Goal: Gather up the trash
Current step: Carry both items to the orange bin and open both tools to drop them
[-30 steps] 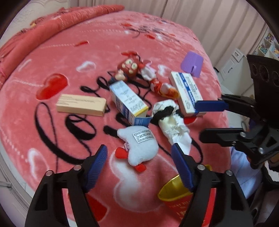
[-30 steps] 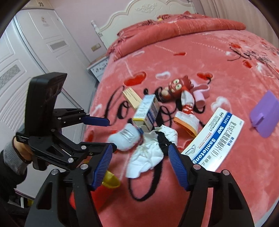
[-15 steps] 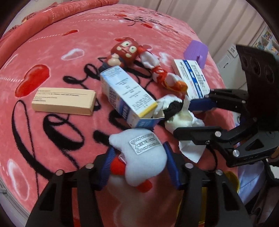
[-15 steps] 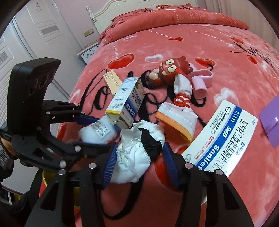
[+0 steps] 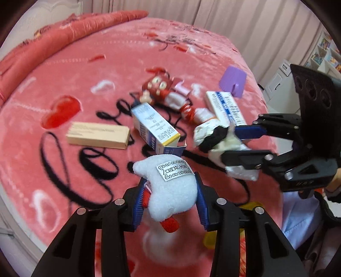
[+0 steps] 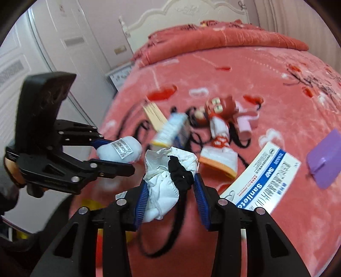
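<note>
A pink plush blanket with red hearts and black looping script (image 5: 89, 64) covers the bed, with a rolled coral-red quilt (image 6: 223, 40) lying along its head end below a white carved headboard (image 6: 183, 15). A brown-headed cartoon doll in a red and white outfit (image 6: 219, 115) lies on the blanket, and a flat purple plastic piece (image 6: 326, 157) sits well apart from it. Pale pink curtains (image 5: 245, 23) hang behind the bed, and white panelled doors (image 6: 70, 49) stand beside it.
</note>
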The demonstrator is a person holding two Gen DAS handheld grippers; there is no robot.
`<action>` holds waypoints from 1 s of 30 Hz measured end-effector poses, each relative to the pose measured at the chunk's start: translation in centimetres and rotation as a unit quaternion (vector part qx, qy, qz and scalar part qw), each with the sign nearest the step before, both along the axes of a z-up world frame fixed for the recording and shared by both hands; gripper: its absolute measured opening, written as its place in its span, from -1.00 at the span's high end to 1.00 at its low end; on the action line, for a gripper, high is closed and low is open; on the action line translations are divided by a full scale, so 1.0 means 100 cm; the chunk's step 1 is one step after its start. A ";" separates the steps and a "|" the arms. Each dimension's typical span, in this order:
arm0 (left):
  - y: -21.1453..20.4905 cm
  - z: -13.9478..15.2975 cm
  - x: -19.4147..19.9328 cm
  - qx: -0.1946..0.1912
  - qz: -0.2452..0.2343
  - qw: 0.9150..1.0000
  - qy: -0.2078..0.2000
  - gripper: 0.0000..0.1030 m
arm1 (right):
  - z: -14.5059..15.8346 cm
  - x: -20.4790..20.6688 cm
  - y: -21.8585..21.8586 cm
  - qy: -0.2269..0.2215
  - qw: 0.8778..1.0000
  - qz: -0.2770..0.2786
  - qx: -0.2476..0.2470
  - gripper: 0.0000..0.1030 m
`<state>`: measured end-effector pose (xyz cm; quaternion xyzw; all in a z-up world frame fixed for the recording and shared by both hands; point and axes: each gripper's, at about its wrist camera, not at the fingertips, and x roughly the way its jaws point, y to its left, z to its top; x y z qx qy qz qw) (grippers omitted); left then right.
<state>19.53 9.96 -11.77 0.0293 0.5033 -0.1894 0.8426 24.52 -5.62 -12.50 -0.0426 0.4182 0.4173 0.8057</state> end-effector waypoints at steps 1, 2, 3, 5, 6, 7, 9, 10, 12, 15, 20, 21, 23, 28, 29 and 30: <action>0.000 0.007 -0.005 0.000 0.001 1.000 -0.007 0.16 | 0.010 -0.006 -0.004 -0.005 1.000 0.000 0.010 0.19; -0.003 0.017 -0.011 -0.002 0.002 1.000 -0.015 0.16 | 0.020 -0.013 -0.008 -0.010 1.000 0.000 0.020 0.19; -0.004 0.022 -0.015 -0.002 0.001 1.000 -0.019 0.16 | 0.029 -0.021 -0.012 -0.016 1.000 0.000 0.027 0.19; -0.015 0.041 -0.029 0.002 -0.006 0.999 -0.036 0.16 | 0.044 -0.038 -0.019 -0.023 0.999 0.000 0.037 0.19; -0.020 0.047 -0.037 0.002 -0.012 0.999 -0.042 0.16 | 0.050 -0.048 -0.024 -0.028 0.999 0.000 0.041 0.19; -0.029 0.057 -0.047 0.005 -0.022 0.999 -0.049 0.16 | 0.056 -0.059 -0.030 -0.033 0.998 0.000 0.045 0.19; -0.040 0.067 -0.062 0.009 -0.033 0.998 -0.060 0.16 | 0.066 -0.078 -0.044 -0.039 0.998 -0.008 0.052 0.19; -0.045 0.070 -0.067 0.008 -0.038 0.997 -0.063 0.16 | 0.071 -0.088 -0.052 -0.040 0.998 -0.012 0.056 0.19; -0.059 0.078 -0.083 0.005 -0.051 0.996 -0.070 0.16 | 0.080 -0.108 -0.071 -0.047 0.997 -0.025 0.062 0.19; -0.089 0.082 -0.095 0.002 -0.082 0.994 -0.074 0.16 | 0.088 -0.134 -0.104 -0.054 0.994 -0.052 0.073 0.19; -0.144 0.082 -0.103 -0.005 -0.134 0.988 -0.076 0.16 | 0.094 -0.173 -0.172 -0.064 0.987 -0.121 0.081 0.19; -0.155 0.081 -0.103 -0.008 -0.147 0.986 -0.076 0.16 | 0.093 -0.177 -0.183 -0.063 0.986 -0.131 0.081 0.19; -0.189 0.080 -0.105 -0.011 -0.184 0.980 -0.076 0.16 | 0.092 -0.192 -0.215 -0.066 0.980 -0.168 0.081 0.19; -0.262 0.071 -0.108 -0.019 -0.259 0.963 -0.070 0.16 | 0.084 -0.228 -0.295 -0.072 0.960 -0.260 0.076 0.19; -0.277 0.068 -0.108 -0.021 -0.273 0.959 -0.068 0.16 | 0.082 -0.234 -0.308 -0.073 0.956 -0.276 0.072 0.19; -0.298 0.064 -0.107 -0.024 -0.294 0.953 -0.064 0.16 | 0.080 -0.239 -0.322 -0.074 0.951 -0.291 0.069 0.19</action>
